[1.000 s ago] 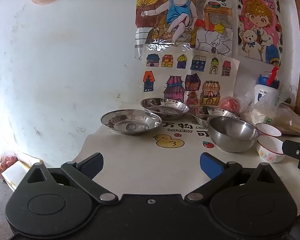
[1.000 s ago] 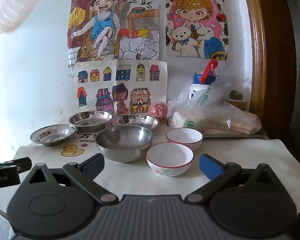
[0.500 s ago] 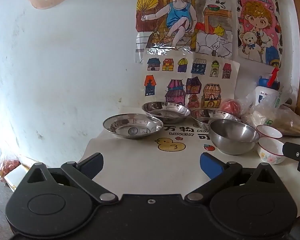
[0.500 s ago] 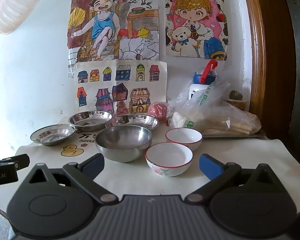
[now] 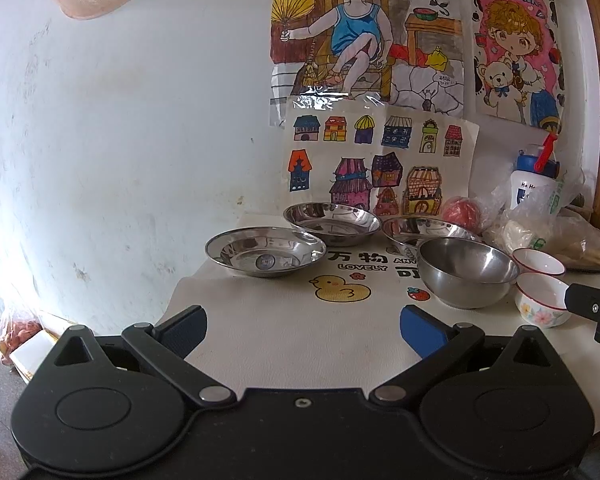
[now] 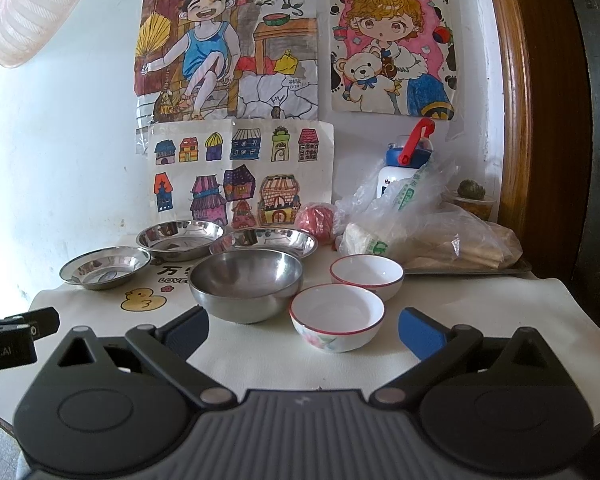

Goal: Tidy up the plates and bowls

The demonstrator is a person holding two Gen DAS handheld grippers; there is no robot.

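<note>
Steel bowl fronts three steel plates, beside two ceramic bowls; both hand-held grippers released.

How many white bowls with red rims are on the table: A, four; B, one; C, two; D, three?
C: two white bowls show, a near bowl and a far bowl, beside the deep steel bowl.
</note>
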